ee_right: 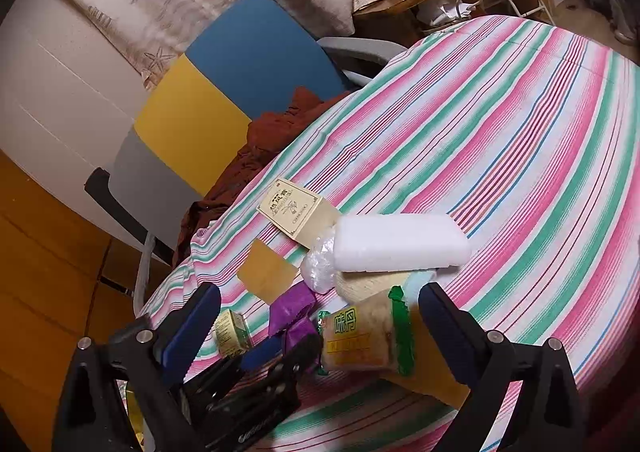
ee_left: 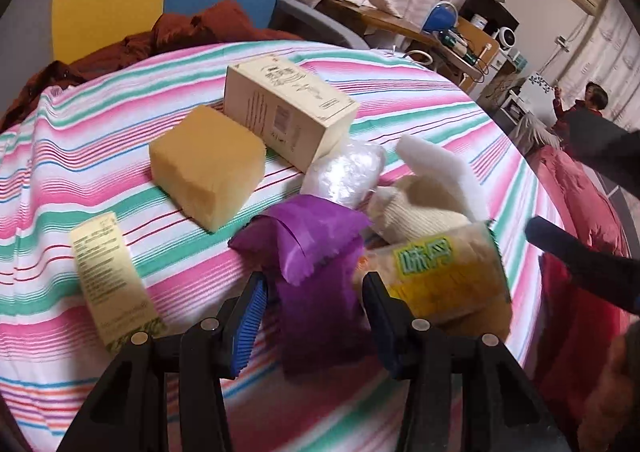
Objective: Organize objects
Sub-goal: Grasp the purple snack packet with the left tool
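I am in the middle of gathering the loose things on the striped cloth (ee_left: 420, 100) that covers the bench, and the step in hand looks like the pick of the purple packet (ee_left: 316, 252). My left gripper (ee_left: 316, 304) has its jaws spread apart with the purple packet lying between them, its pinked end folded up toward the camera; I cannot tell whether the pads touch it, so I would not call it gripped. The packet's long axis runs roughly along my fingers, away from me toward the pile. My right gripper (ee_right: 320, 332) is also wide open, reaching over the snack packet (ee_right: 366, 336), which sits just beside the purple packet with its printed face up and its green sealed edge on the right; its long axis lies about crosswise to my right fingers. Behind these are a white foam block (ee_right: 400, 242), a clear plastic bundle (ee_left: 344, 172), a knitted glove (ee_left: 416, 216), a tan sponge (ee_left: 208, 164), a cream carton (ee_left: 288, 112) and a small leaflet box (ee_left: 112, 276). Next, I judge, the left jaws must close squarely on the purple packet's body, not its floppy end, without dragging the snack packet along.
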Tool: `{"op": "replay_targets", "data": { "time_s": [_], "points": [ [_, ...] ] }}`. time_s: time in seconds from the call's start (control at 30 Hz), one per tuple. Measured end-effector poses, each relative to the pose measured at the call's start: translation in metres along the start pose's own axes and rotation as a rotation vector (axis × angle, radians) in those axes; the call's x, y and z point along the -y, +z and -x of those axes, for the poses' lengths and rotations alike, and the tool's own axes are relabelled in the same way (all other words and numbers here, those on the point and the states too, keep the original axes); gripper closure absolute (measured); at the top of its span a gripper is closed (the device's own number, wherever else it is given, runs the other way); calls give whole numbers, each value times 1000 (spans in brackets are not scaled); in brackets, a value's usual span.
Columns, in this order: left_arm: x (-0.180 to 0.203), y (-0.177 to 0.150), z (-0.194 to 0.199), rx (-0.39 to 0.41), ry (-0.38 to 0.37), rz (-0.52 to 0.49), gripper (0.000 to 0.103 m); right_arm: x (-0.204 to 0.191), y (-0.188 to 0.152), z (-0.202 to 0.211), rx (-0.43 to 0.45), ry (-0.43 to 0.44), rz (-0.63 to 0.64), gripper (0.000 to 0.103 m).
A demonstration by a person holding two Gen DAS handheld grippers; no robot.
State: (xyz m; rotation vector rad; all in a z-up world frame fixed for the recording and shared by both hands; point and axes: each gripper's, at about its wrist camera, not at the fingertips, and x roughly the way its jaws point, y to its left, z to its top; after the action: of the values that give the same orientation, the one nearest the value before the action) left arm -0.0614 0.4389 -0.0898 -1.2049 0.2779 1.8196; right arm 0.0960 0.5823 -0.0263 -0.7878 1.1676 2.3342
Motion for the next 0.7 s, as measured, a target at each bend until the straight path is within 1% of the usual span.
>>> {"op": "replay_targets", "data": {
  "time_s": [0.07, 0.1, 0.17, 0.27, 0.37, 0.43, 0.6, 0.63, 0.7],
  "points": [
    [-1, -3, 2, 9, 0, 2, 59, 0, 0, -1, -4, -5, 0, 3],
    [0, -6, 4, 14, 1, -9, 62, 1, 0, -1, -5, -7, -1, 3],
    [5, -15, 11, 24, 13, -45, 62, 1, 0, -2, -7, -11, 2, 3],
    [10, -36, 25, 33, 17, -99, 62, 1, 0, -6, -24, -15, 1, 3],
    [9, -63, 43, 40, 41, -132, 62, 1, -3, -13, -59, -20, 6, 3],
    [6, -74, 51, 43, 53, -138, 62, 0, -4, -16, -74, -26, 16, 3],
    [-5, -113, 80, 71, 108, -148, 62, -6, -9, -29, -128, -58, 57, 3],
    [-8, -117, 83, 76, 111, -141, 62, -7, -10, -32, -141, -50, 61, 3],
    [-17, -131, 88, 70, 116, -116, 62, -8, -12, -37, -183, -5, 61, 2]
  ]
}}
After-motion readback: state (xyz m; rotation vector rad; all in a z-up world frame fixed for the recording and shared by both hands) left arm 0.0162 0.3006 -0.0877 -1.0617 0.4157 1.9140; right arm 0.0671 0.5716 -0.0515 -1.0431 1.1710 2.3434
